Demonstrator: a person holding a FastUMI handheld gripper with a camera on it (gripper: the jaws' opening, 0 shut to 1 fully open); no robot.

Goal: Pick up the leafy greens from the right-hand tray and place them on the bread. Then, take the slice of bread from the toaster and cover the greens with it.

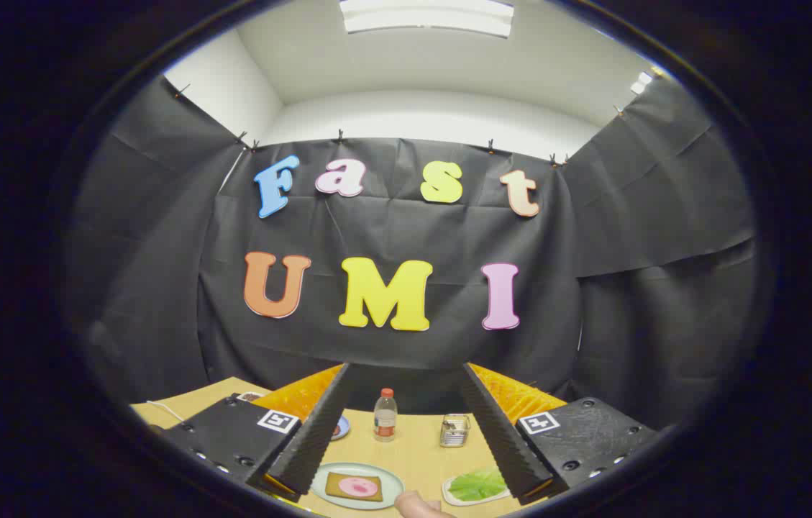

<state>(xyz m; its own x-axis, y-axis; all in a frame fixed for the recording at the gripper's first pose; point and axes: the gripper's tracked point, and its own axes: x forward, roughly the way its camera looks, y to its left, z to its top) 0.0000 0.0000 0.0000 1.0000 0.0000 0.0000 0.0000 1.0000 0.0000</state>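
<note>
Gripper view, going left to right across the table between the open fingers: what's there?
Plate carrying the bread, then the bottle farther back, the small metal toaster, and the leafy greens on their tray. The gripper hangs open above them, holding nothing.

My gripper [406, 432] held level above the table, pointing forward at the booth wall. Fingers spread wide apart, nothing between them, nothing touching either one. Left finger [316, 435] runs from its block at the lower left up and inward; right finger [499, 435] mirrors it from the lower right. Ribbed inner faces turned toward each other across the gap. Each finger's mounting block carries a square marker tag on top. Tips of both fingers well clear of the tabletop. A bit of my fingertip [420, 506] shows low down, between the two finger bases.
</note>
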